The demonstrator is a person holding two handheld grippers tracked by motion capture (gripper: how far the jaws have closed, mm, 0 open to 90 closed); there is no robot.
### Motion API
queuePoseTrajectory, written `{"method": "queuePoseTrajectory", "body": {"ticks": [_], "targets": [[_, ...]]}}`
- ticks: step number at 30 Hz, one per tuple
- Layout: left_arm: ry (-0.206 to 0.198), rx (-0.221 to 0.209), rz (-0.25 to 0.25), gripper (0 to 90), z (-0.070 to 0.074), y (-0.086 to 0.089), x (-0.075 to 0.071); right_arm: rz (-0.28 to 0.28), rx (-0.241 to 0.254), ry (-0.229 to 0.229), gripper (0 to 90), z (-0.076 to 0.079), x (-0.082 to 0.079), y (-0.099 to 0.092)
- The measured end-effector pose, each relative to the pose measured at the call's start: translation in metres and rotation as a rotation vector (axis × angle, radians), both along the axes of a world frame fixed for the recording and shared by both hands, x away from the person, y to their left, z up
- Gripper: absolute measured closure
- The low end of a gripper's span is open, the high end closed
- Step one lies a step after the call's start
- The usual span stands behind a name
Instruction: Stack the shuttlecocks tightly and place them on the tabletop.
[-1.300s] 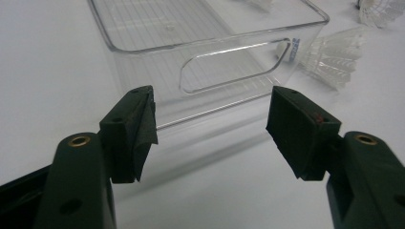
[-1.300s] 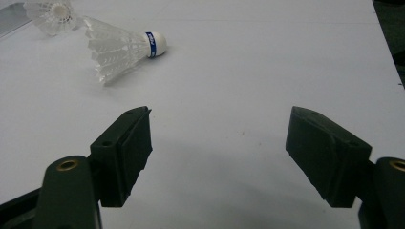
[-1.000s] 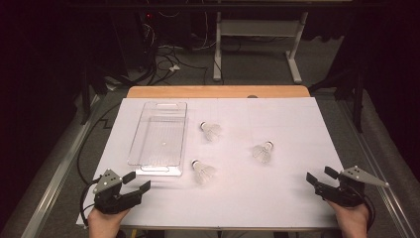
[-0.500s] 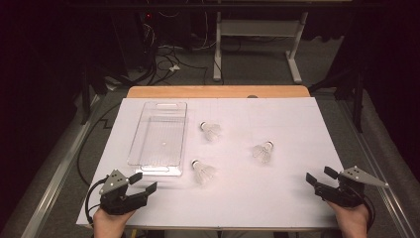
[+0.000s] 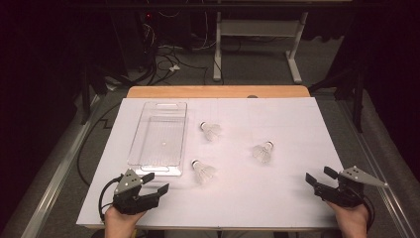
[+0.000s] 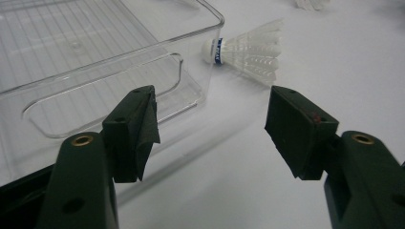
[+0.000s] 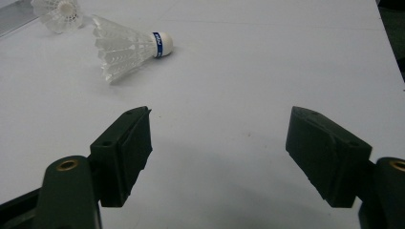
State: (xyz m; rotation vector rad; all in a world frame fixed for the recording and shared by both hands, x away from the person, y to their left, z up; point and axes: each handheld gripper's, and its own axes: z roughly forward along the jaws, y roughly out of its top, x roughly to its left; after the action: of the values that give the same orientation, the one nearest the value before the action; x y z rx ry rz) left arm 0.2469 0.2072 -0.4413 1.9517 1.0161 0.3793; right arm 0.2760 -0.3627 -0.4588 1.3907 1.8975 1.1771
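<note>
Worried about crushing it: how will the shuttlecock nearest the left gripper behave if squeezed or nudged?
The shuttlecock probably weighs very little; its thin white skirt looks likely to flex or crush. Lying on its side, it may roll in an arc around its small cork tip.

This looks like a lab or test room: a surface [image 5: 277,148] covered in white sheet, loose cables [image 5: 163,62] on the grey floor [image 5: 257,64] beyond its far edge, a bare desk frame [image 5: 257,39], dark surroundings.
</note>
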Motion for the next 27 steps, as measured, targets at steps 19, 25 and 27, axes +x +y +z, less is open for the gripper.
{"method": "queuePoseTrajectory", "body": {"ticks": [19, 25, 27], "targets": [[0.032, 0.02, -0.095, 37.0, 0.001, -0.041, 0.011, 0.005, -0.003, 0.001, 24.3, 0.0, 0.0, 0.0], [0.041, 0.021, -0.108, 37.6, 0.002, -0.05, 0.014, 0.013, -0.005, 0.005, 24.3, -0.001, 0.001, 0.0], [0.046, 0.022, -0.105, 37.9, 0.002, -0.053, 0.016, 0.014, -0.004, 0.005, 24.3, -0.001, 0.001, 0.0]]}}
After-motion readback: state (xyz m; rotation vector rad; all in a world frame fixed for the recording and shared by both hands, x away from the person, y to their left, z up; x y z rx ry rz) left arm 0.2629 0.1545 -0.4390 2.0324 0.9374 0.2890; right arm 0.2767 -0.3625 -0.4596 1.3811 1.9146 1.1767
